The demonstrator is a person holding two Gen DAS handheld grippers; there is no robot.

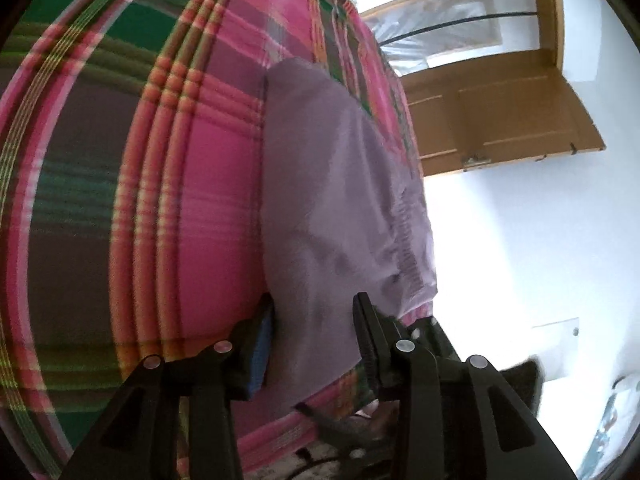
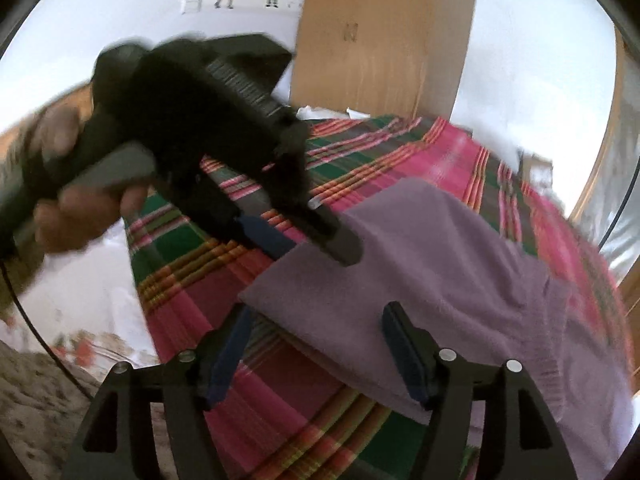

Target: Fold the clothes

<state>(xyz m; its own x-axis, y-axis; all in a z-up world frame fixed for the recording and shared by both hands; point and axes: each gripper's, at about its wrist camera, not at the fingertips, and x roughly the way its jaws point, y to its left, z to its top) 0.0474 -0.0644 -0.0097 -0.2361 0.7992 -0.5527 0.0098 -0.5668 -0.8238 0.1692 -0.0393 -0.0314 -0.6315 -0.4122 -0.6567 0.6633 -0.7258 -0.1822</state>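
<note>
Mid-fold, likely: purple garment [image 2: 432, 280] lying partly doubled on plaid bedspread [image 2: 280, 412], left gripper [image 2: 320, 240] and right gripper [image 2: 316, 356] both gaping over its edge, nothing pinched; next needs closing on cloth.

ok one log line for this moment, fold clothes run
step: folding | item: purple garment on plaid bedspread | left gripper: open, straddling garment edge | right gripper: open, at near edge

Garment [image 2: 432, 264] on bedspread [image 2: 224, 292]; left gripper [image 2: 320, 240] at its far corner, right gripper [image 2: 316, 344] at near edge.
</note>
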